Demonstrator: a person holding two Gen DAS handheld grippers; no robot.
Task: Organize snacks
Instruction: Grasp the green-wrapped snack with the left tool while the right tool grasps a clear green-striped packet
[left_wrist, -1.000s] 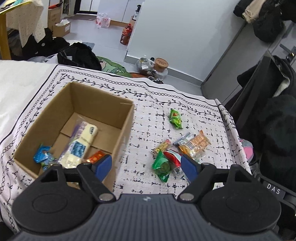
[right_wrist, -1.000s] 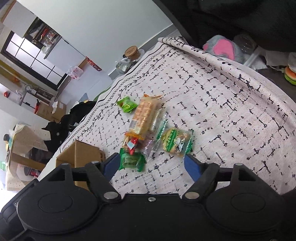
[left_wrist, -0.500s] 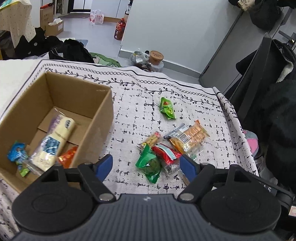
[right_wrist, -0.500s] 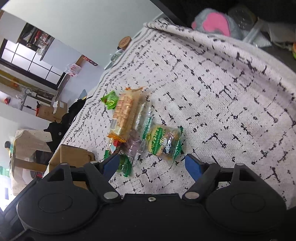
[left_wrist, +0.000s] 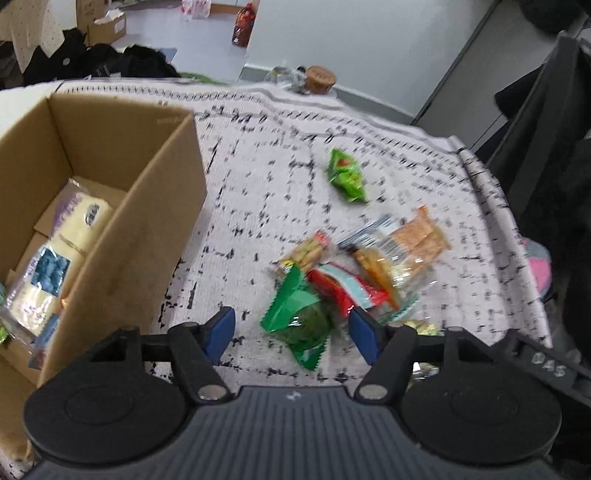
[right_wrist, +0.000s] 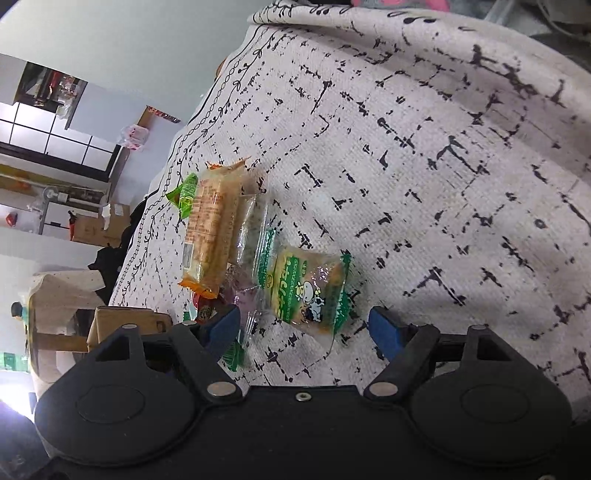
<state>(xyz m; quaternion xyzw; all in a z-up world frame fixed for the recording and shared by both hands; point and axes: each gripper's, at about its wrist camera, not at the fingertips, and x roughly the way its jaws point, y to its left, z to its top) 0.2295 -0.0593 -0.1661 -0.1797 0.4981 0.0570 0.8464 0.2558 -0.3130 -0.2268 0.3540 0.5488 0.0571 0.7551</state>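
A heap of snack packets lies on the patterned tablecloth (left_wrist: 258, 177). My left gripper (left_wrist: 291, 334) is open, and a dark green packet (left_wrist: 297, 317) sits between its blue fingers, with a red packet (left_wrist: 343, 290) and an orange cracker pack (left_wrist: 410, 243) just beyond. A light green packet (left_wrist: 345, 175) lies apart, farther off. The cardboard box (left_wrist: 147, 206) at the left holds a cream-and-blue packet (left_wrist: 59, 258). My right gripper (right_wrist: 306, 326) is open over a green-and-yellow cow-print packet (right_wrist: 308, 291); the orange cracker pack (right_wrist: 212, 225) lies to its left.
The table's right edge (left_wrist: 517, 229) drops off near dark clothing and a pink item (left_wrist: 537, 262). Beyond the far edge stand a jar with a wooden lid (left_wrist: 321, 79) and a red bottle (left_wrist: 243, 27) on the floor. The box (right_wrist: 125, 323) peeks out at the right wrist view's lower left.
My left gripper has moved right from over the box and down toward the heap, now bracketing the dark green packet. My right gripper has closed in on the cow-print packet.
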